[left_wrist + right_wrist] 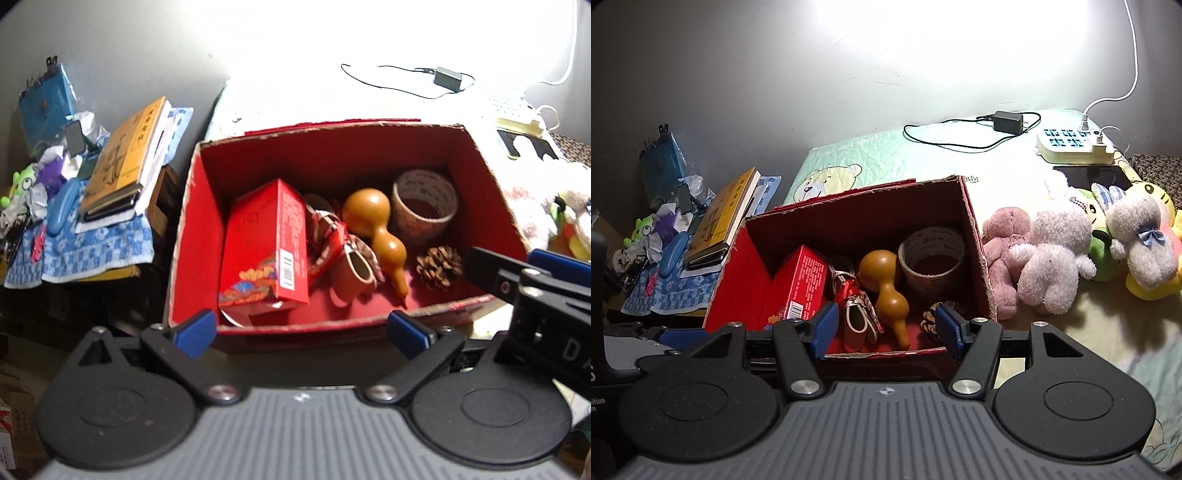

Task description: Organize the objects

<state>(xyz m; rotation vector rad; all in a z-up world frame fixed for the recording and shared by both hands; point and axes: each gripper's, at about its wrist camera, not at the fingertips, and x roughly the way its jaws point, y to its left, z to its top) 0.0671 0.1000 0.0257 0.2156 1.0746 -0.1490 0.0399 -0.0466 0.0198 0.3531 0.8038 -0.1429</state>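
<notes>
Both the left gripper (302, 331) and right gripper (886, 329) hang spread wide and empty over the red cardboard box's (195, 236) near rim. Inside lie a gourd (884, 286), tape roll (932, 260), pine cone (439, 267) and red carton (266, 243) — plush toys (1052, 258) sit just right of the box

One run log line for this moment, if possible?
left claw: open, empty | right claw: open, empty | red box: holds gourd, tape roll, pine cone
</notes>
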